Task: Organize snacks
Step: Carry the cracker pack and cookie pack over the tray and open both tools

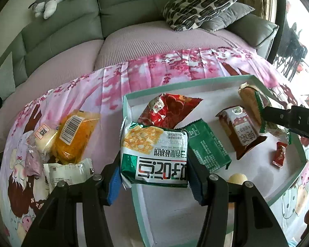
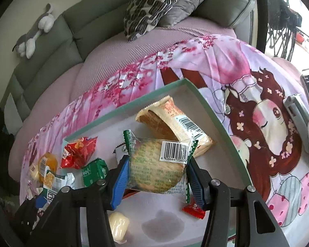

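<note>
- Left gripper (image 1: 154,182) clamps a green-and-white pack (image 1: 154,154) by its two side edges, blue pads (image 1: 114,185) pressed in; the pack hangs over the near left rim of the box (image 1: 126,111).
- Right gripper (image 2: 156,182) holds a clear biscuit pack (image 2: 157,164) the same way, over the box's floor, just in front of a tan pack (image 2: 175,121).
- Both packs look light, with crinkly, slippery film and brittle contents; I judge that a side grip at mid-height is best, firm enough to hold but not to crush.
- Inside the box lie a red bag (image 1: 166,111), a green pack (image 1: 206,144), a brown pack (image 1: 240,133) and a small red sweet (image 1: 279,154).
- Left of the box, on the pink cloth (image 1: 92,94), an orange pack (image 1: 72,135) and a white pack (image 1: 68,175) wait outside.
</note>
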The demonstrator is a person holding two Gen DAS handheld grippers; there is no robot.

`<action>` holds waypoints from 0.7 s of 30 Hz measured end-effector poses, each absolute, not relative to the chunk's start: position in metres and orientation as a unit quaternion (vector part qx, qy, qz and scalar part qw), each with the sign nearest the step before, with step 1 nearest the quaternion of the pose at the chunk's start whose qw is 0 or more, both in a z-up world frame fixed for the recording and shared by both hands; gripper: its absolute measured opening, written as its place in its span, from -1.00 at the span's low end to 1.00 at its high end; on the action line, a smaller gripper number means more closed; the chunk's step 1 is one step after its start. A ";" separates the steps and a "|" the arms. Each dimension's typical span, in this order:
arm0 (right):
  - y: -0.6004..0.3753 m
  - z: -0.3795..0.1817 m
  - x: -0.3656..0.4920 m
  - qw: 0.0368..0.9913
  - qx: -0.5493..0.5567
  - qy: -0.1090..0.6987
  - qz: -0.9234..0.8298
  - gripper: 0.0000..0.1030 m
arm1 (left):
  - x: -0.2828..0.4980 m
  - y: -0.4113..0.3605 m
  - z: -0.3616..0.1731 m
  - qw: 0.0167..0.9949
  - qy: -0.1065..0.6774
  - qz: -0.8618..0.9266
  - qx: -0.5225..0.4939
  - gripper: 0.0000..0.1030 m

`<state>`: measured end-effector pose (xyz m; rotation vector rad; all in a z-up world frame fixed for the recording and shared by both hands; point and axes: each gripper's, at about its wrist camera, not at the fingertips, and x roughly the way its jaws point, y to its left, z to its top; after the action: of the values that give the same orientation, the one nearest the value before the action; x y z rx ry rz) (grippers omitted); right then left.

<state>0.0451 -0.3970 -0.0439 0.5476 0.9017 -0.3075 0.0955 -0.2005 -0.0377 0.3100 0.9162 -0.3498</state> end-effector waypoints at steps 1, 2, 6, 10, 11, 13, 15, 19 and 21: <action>-0.397 -0.045 0.045 0.852 0.261 0.430 -0.145 0.11 | 0.096 -0.200 -0.039 0.870 0.439 -0.166 0.148 0.12; -0.397 -0.046 0.046 0.851 0.262 0.432 -0.145 0.12 | 0.097 -0.201 -0.040 0.870 0.441 -0.165 0.149 0.12; -0.399 -0.049 0.047 0.848 0.264 0.436 -0.145 0.12 | 0.100 -0.203 -0.044 0.867 0.447 -0.162 0.151 0.13; -0.401 -0.050 0.048 0.848 0.267 0.435 -0.144 0.13 | 0.102 -0.205 -0.047 0.863 0.453 -0.161 0.153 0.16; -0.401 -0.050 0.048 0.847 0.268 0.436 -0.144 0.13 | 0.101 -0.206 -0.047 0.862 0.454 -0.161 0.155 0.16; -0.401 -0.051 0.048 0.847 0.268 0.436 -0.144 0.13 | 0.101 -0.207 -0.047 0.862 0.454 -0.161 0.158 0.16; -0.401 -0.051 0.048 0.846 0.270 0.437 -0.143 0.14 | 0.100 -0.207 -0.047 0.862 0.454 -0.161 0.160 0.17; -0.401 -0.051 0.048 0.846 0.270 0.437 -0.144 0.14 | 0.100 -0.204 -0.043 0.865 0.448 -0.159 0.159 0.17; -0.401 -0.051 0.048 0.846 0.268 0.438 -0.145 0.14 | 0.100 -0.201 -0.040 0.868 0.445 -0.156 0.154 0.17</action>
<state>0.0482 -0.4006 -0.0508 0.5660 0.9236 -0.3063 0.0999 -0.2012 -0.0398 0.3219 0.9323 -0.3268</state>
